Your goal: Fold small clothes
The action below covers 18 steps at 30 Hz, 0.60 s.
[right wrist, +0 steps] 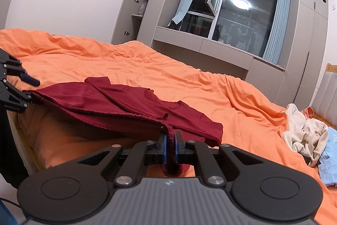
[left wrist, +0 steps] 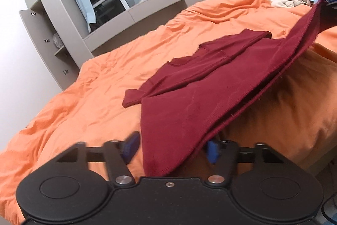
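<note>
Right gripper (right wrist: 171, 140) clamped on the red shirt (left wrist: 189, 102) hem; left gripper (left wrist: 171, 148) apart (hem between) over the orange bedcover (left wrist: 84, 98)

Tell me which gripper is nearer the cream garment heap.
Right. The right gripper, clamped on the maroon shirt hem, sits closer to the cream garment heap; the left gripper is at the hem's far corner.

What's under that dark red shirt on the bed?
Under the red shirt only the orange duvet shows, shadowed where the raised hem lifts off it. Further in, the shirt lies flat, so whatever it covers there is hidden.
</note>
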Each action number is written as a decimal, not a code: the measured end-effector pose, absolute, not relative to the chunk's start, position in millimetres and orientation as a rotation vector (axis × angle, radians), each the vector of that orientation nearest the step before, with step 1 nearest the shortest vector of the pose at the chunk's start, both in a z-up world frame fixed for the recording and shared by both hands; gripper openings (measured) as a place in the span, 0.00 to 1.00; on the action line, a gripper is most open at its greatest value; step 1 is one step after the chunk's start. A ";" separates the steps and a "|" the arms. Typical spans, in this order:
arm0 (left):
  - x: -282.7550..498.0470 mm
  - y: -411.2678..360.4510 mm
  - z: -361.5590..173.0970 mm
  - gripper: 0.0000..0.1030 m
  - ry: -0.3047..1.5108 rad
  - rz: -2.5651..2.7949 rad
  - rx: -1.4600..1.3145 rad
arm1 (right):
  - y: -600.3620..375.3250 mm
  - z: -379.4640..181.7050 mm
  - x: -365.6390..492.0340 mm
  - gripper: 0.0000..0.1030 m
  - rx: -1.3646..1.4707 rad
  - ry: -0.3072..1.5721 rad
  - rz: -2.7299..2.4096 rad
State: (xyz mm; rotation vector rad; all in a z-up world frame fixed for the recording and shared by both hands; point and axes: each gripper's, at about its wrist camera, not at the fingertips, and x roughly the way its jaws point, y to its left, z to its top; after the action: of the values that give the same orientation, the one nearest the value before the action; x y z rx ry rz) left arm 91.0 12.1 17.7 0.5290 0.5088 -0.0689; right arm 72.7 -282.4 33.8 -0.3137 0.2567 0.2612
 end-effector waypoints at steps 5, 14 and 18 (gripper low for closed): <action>94.1 22.5 20.3 0.13 0.527 -0.056 0.487 | -279.3 32.4 68.9 0.07 -0.326 0.240 0.237; 75.9 35.0 53.2 0.05 0.326 -0.054 0.331 | -281.9 44.3 55.2 0.06 -0.307 0.136 0.188; 64.1 32.3 70.2 0.05 0.258 -0.049 0.314 | -287.4 55.3 41.6 0.06 -0.285 0.098 0.177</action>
State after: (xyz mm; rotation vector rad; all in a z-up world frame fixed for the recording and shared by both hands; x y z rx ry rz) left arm 64.1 32.3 70.2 0.3143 0.2576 -0.0486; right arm 41.6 -287.4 55.3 -0.2847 0.0978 0.1766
